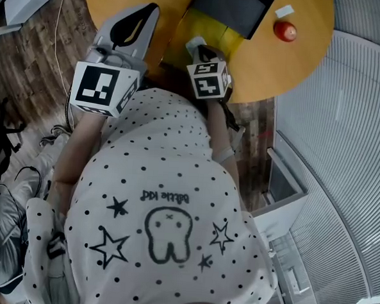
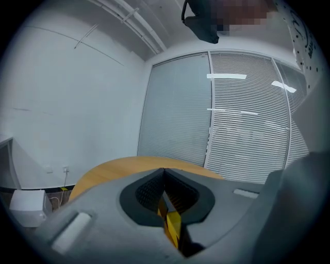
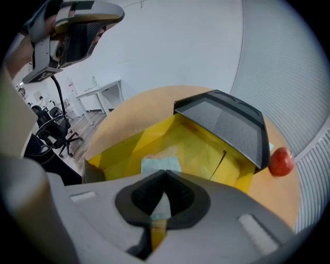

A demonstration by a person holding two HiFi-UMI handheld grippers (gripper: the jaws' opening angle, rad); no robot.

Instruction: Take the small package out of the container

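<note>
One small package (image 3: pixel 161 165) lies inside the yellow container (image 3: pixel 124 152), and I see my right gripper (image 3: pixel 164 174) clamped on its near edge, just behind the container's front wall. Left of the container, my left gripper (image 2: pixel 164 171) hangs with jaws together over the table (image 3: pixel 129 116) rim. Right of the container's open dark lid (image 3: pixel 227 124), bare tabletop runs to a red round object (image 3: pixel 281 161).

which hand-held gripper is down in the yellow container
The right hand-held gripper, pointing into the yellow container with jaws closed on the pale small package. The left hand-held gripper is over the table, shut, empty.
</note>
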